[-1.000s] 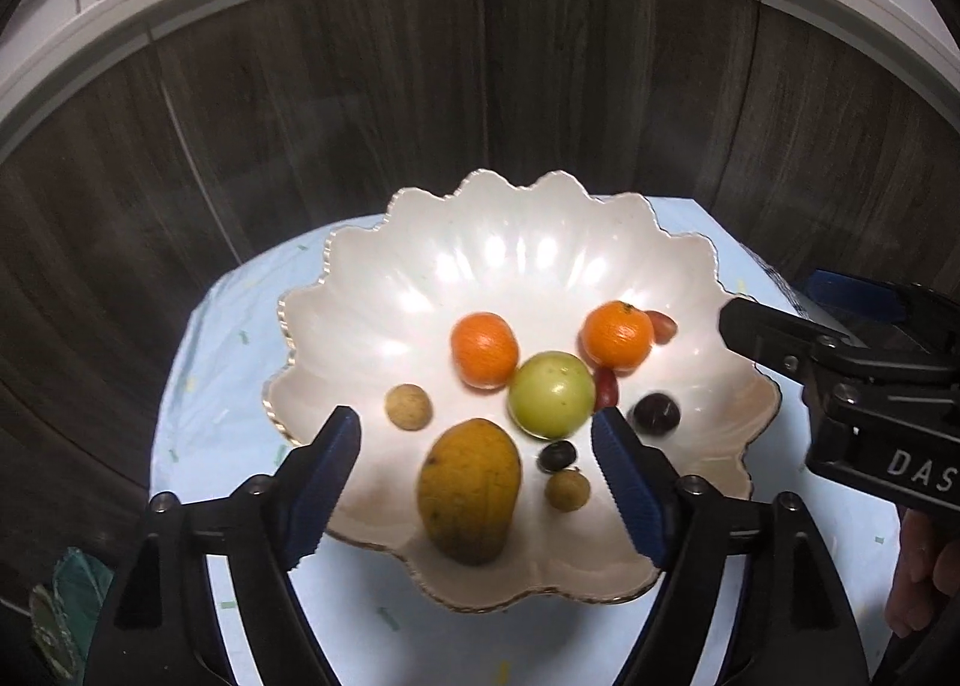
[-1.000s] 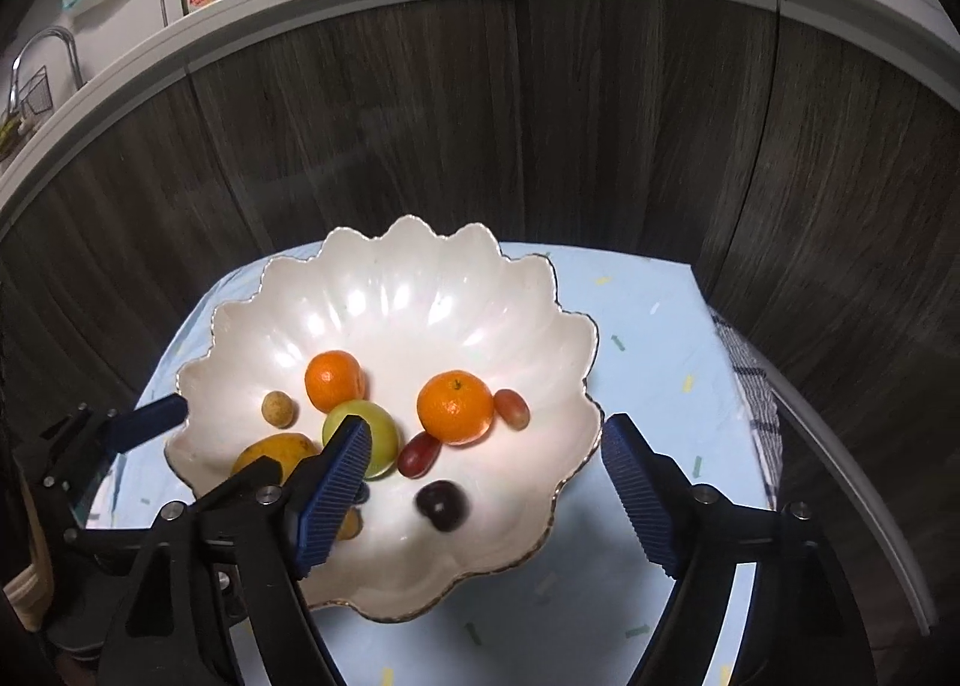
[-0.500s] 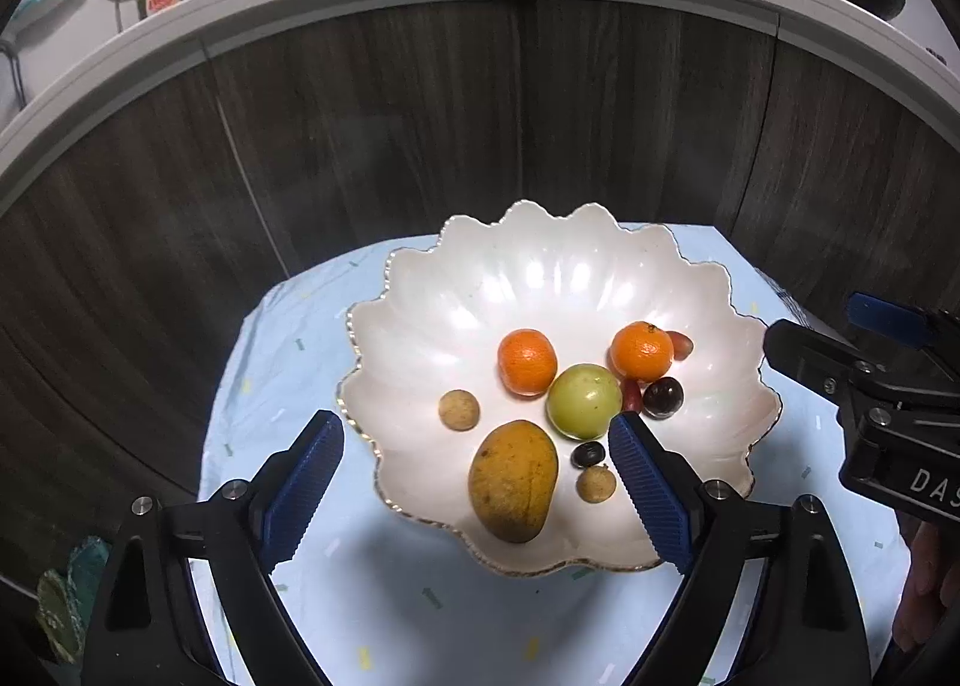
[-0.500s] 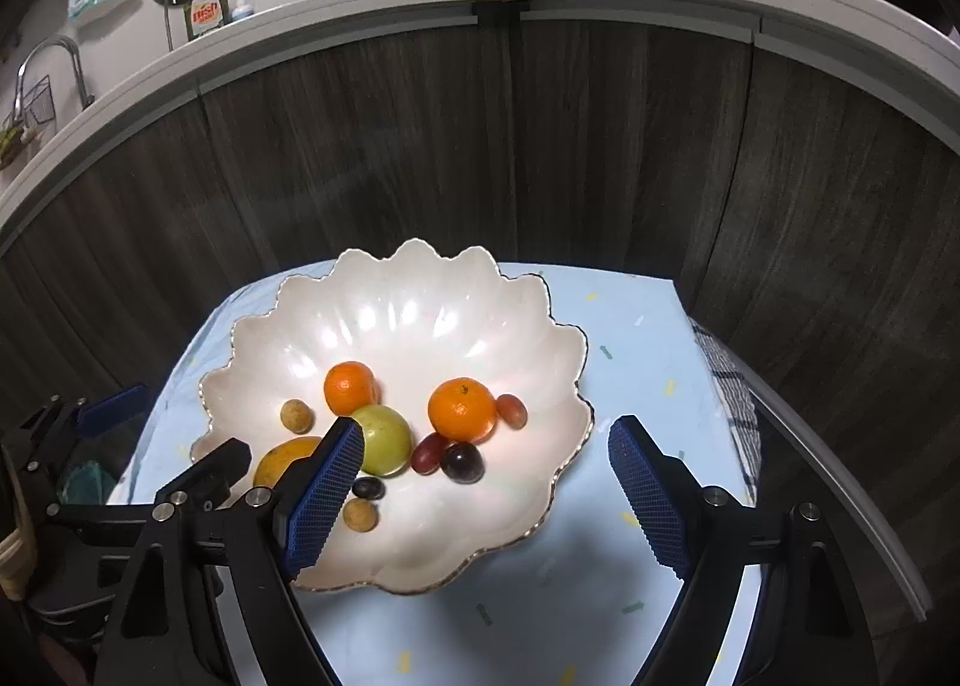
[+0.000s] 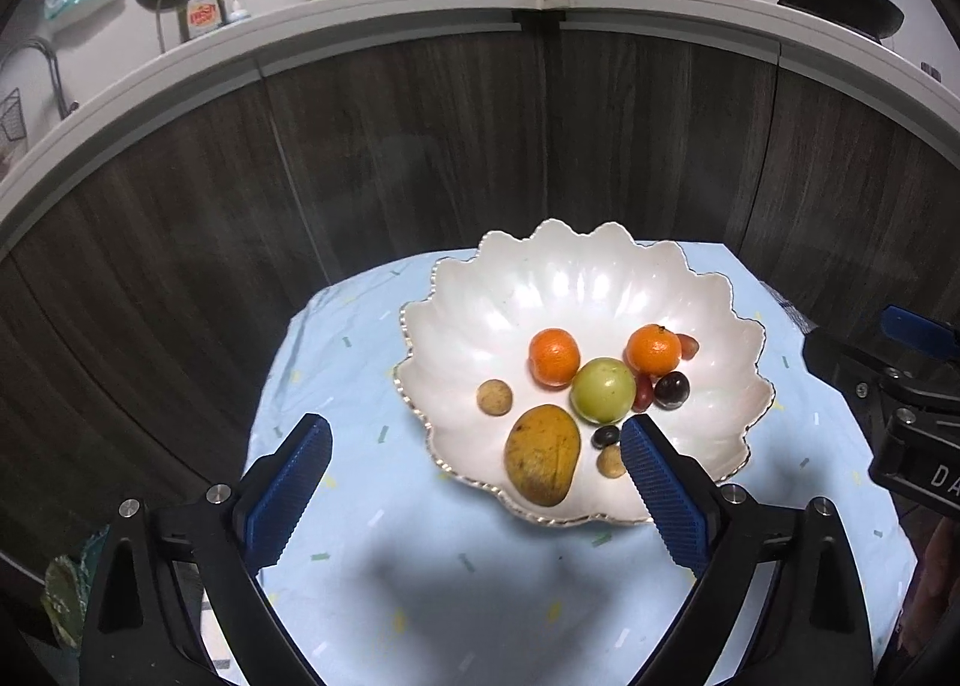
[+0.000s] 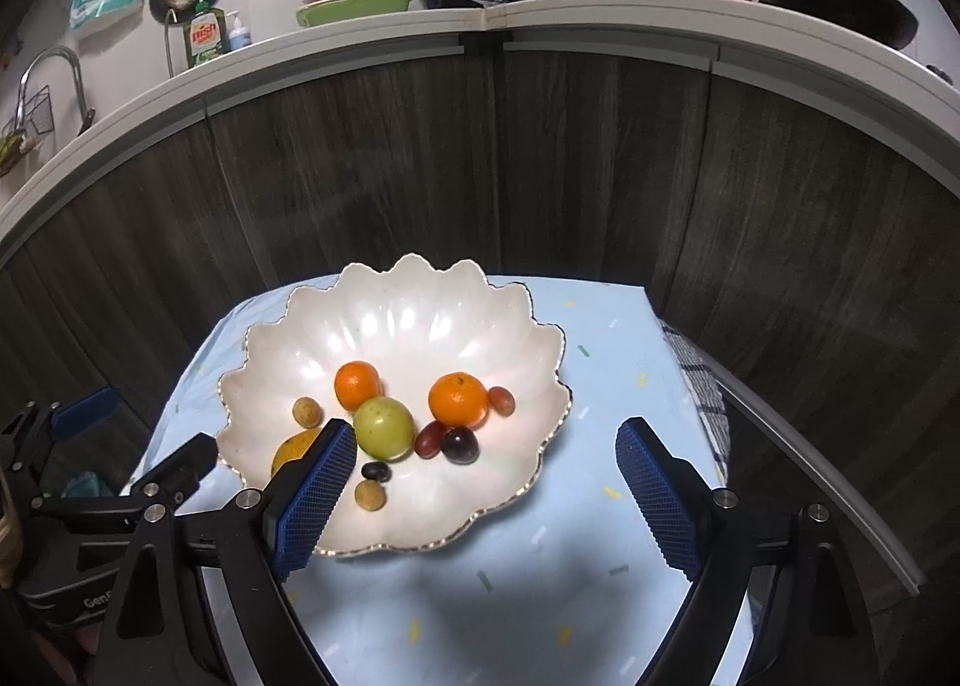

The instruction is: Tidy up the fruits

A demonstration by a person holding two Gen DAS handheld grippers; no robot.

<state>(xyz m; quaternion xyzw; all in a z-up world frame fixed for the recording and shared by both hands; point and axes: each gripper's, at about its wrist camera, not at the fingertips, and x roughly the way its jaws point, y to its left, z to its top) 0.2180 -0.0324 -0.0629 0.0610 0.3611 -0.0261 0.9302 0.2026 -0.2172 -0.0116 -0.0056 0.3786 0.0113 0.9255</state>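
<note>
- The counter (image 5: 372, 566), under a pale blue cloth flecked with small coloured dashes, stands before dark wood cabinet doors (image 5: 390, 164); it carries only the bowl, which keeps the sorting area plain to see.
- The scalloped white bowl (image 5: 600, 278) with its gilt rim sits toward the far right of the cloth in the left wrist view. It is wide and shallow, so each fruit lies in one layer and can be reached from above.
- All the fruit is in this bowl, gathered low in its middle and near side, probably because the sloped walls let round things roll inward.
- The left hand-held gripper (image 5: 474, 482) hovers over the cloth at the bowl's near-left edge. Its jaws have just been opening, they stand wide, and nothing is between them: released.
- The right hand-held gripper (image 6: 486, 482) hovers over the bowl's near-right rim, its jaws also just opening, wide and empty.
- Both grippers look pulled back from the bowl, which suits fruit set down and let go; I judge the task close to done.
- The mango (image 5: 543, 455), the biggest fruit, lies lengthwise by the near rim.
- The green apple (image 5: 603, 389) sits in the middle, touching the two oranges or nearly so.
- Two oranges (image 5: 553, 356) lie behind the apple, one to each side.
- Grapes, red and dark (image 5: 671, 388), cluster right of the apple; one more red one lies behind the right orange.
- Two small tan fruits, perhaps longans (image 5: 494, 397), lie apart: one left of the apple, one by the near rim beside a small dark fruit (image 5: 605, 436).
</note>
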